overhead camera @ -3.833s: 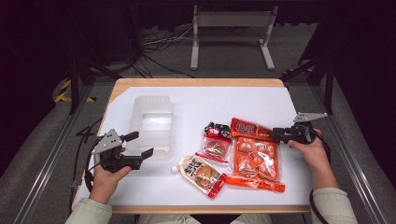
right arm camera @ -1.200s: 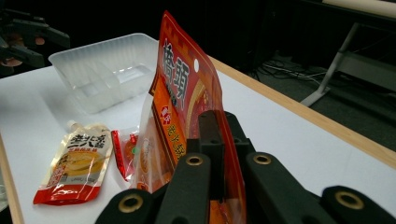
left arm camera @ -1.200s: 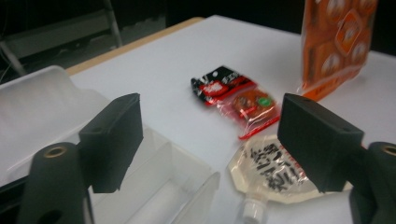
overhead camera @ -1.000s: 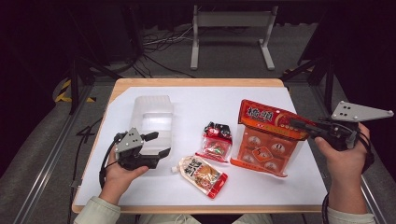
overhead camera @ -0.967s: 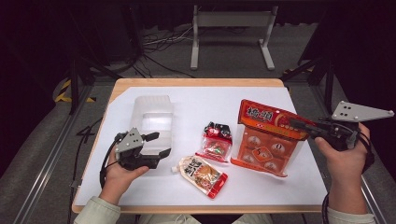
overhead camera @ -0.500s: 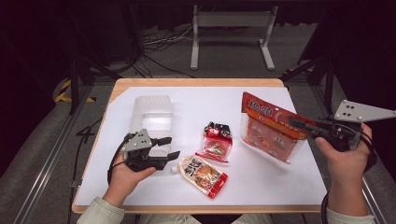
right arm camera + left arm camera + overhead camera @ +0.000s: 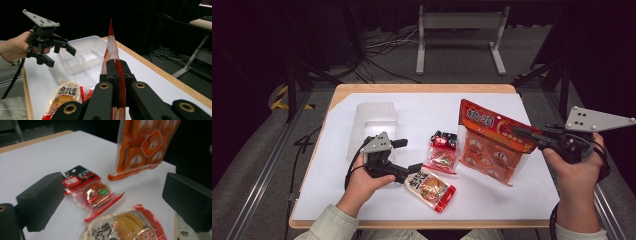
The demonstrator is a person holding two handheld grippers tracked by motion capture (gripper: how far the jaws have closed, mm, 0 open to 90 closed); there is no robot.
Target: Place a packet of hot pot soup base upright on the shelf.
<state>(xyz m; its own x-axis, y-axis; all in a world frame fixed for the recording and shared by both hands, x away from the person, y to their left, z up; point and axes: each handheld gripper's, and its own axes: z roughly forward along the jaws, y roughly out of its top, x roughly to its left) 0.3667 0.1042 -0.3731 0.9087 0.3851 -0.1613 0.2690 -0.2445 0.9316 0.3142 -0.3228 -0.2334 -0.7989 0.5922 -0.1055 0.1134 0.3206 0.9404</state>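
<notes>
Holding the big orange snack bag (image 7: 492,142) up at right of the frame, the right gripper (image 7: 526,134) pinches its edge; the left gripper (image 7: 408,156), empty, has just opened by the small packets (image 7: 432,186). The clear plastic bin (image 7: 372,122) looks empty, probably nothing packed.

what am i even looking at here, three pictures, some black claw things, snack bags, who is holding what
A person sits at a white table and holds a hand-worked two-jaw gripper in each hand; there is no robot arm.

The high view looks down from above the person. The other two pictures come from small cameras riding on the grippers, looking along their black jaws.

The right gripper is shut on the edge of a large orange snack bag, held up off the table. In the right gripper view that bag stands edge-on between the jaws.

The left gripper holds nothing; its jaws have just been opening and now stand wide.

On the table lie a clear plastic tray, a small red packet and a yellow and red pouch just past the left jaws.
</notes>
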